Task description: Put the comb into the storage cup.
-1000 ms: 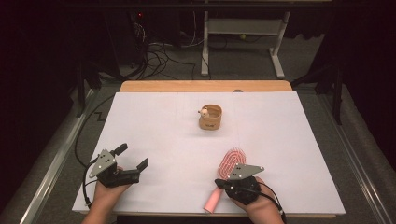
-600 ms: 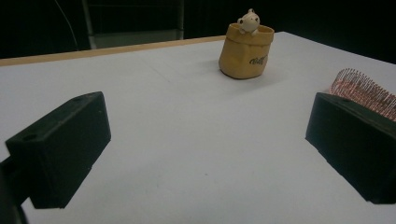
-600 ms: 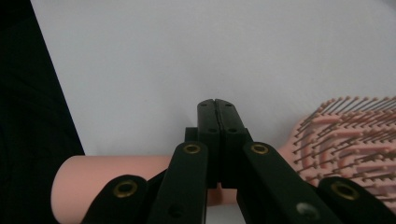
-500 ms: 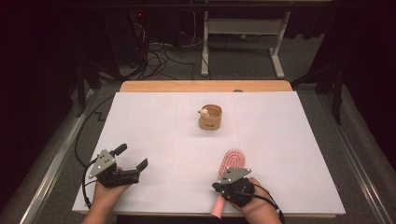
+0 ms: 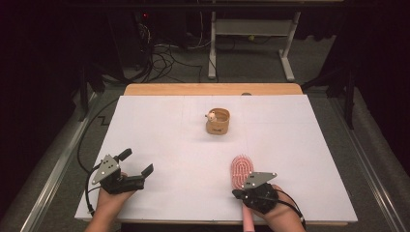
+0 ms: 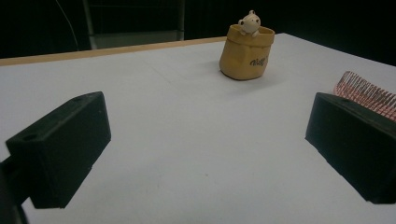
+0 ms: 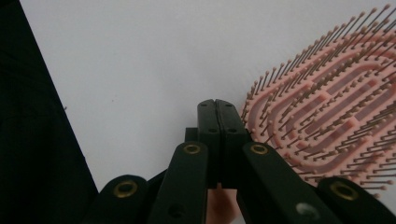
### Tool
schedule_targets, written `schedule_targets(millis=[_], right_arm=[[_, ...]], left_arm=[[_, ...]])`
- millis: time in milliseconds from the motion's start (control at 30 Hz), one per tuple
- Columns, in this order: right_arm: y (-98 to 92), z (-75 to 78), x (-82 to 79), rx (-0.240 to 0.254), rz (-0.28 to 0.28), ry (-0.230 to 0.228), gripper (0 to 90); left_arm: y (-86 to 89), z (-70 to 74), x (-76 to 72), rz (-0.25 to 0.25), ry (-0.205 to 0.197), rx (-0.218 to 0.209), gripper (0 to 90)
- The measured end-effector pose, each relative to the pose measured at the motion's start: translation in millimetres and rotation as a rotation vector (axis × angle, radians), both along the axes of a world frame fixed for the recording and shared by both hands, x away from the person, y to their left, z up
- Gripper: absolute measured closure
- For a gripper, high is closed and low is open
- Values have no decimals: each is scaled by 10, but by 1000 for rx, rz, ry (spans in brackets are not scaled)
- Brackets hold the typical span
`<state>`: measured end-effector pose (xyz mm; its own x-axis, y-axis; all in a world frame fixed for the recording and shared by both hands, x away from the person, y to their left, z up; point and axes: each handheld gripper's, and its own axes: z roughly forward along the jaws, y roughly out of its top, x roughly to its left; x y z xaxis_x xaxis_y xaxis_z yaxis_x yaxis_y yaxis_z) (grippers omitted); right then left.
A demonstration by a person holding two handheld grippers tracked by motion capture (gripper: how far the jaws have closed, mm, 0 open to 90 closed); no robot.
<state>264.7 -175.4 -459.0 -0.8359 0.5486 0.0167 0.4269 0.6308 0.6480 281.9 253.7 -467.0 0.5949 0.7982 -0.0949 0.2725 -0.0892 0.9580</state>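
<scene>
Lower right of the high view: our right gripper (image 5: pixel 240 195), jaws pressed together, rests above the pink hairbrush (image 5: pixel 241 170). Lower left, our left gripper (image 5: pixel 137 166) stands spread apart. The centre's tan pouch (image 6: pixel 246 52) bears unreadable script.

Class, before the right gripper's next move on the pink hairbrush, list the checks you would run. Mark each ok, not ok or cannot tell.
1. Hairbrush lying flat, bristles up: ok.
2. Right gripper open to take the handle: not ok; its jaws are shut together with nothing between them.
3. Brush handle close to the right gripper: ok; it lies just beneath it.
4. Left gripper open and apart from the brush: ok.
5. Tan pouch upright, well away from the brush: ok.
</scene>
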Motion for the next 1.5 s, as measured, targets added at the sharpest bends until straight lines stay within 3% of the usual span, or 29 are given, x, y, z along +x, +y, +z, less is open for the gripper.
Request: schedule_targets(millis=[767, 1500], right_arm=[[-195, 10, 30, -76, -58, -43, 900], [-336, 11, 136, -101, -111, -77, 900]], left_arm=[[0, -15, 19, 6, 15, 28, 8], [-21, -24, 25, -5, 22, 29, 8]])
